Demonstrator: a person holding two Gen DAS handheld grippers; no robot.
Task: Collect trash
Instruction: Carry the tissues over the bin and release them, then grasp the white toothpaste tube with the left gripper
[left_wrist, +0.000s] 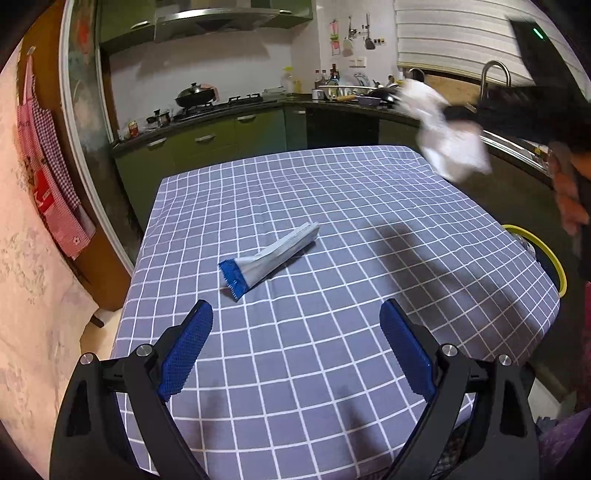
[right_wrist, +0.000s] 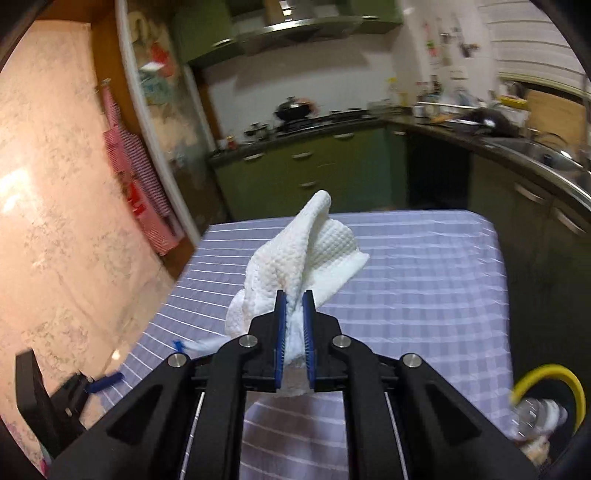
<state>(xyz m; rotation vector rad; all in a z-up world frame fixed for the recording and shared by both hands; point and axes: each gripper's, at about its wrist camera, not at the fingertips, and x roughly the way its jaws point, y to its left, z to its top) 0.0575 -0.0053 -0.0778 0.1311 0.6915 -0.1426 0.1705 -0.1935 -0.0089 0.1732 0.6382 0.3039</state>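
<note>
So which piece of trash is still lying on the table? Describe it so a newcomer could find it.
On the grey-blue checked tablecloth, near the middle, just ahead of the open left gripper, lies a flattened silver wrapper. Its jagged blue end sets it apart from the white paper towel clamped in the right gripper.

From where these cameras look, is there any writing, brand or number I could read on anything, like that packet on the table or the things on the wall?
No text can be read.
Blue and silver wrapper on the checked tablecloth: no lettering shows.
Red can on the counter: label too small to read.
Bottles by the sink: labels too small.
Pink apron on the wall: red patch, too blurred.
White paper towel: plain.
</note>
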